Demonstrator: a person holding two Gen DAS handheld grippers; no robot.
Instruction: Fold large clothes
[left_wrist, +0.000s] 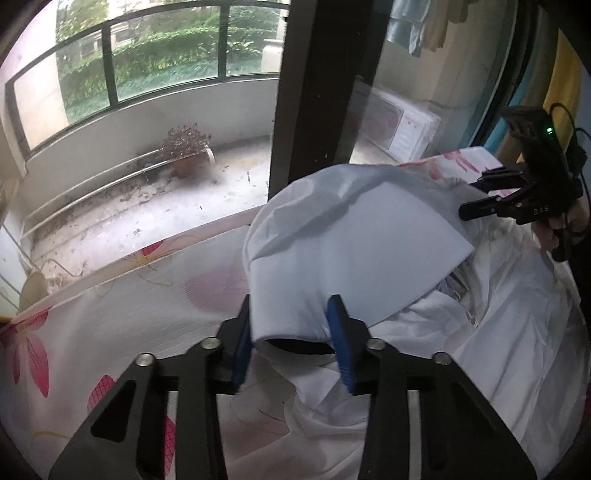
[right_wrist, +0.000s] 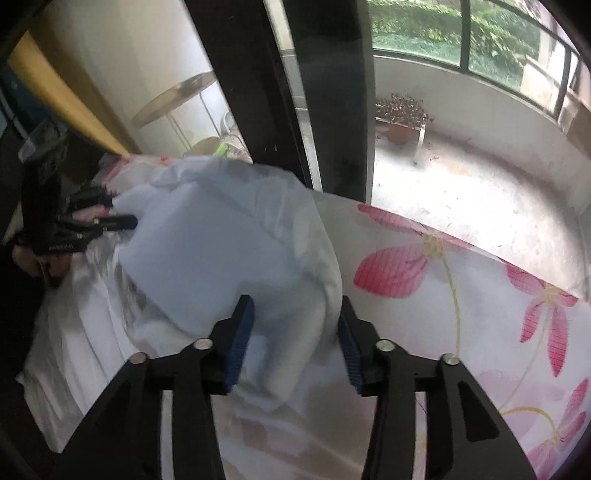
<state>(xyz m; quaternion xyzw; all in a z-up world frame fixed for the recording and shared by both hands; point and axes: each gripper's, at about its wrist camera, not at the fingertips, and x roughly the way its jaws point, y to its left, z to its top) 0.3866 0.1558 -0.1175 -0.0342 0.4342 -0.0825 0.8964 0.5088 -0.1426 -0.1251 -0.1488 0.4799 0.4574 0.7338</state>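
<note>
Now the left gripper (left_wrist: 293, 341) pinches a white garment (left_wrist: 354, 236) fold on the floral sheet (left_wrist: 110, 306); right gripper (right_wrist: 295, 343) is partly open w/ cloth between, grip unclear.

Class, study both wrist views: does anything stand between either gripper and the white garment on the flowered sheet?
Nothing visible does. The white garment already lies between the pads of the left gripper and of the right gripper, with only the flowered sheet beneath.

white garment (right_wrist: 229, 251) motion-blurred, holder's hand (left_wrist: 554, 236) mostly hidden behind hand-held gripper (left_wrist: 480, 195)
</note>
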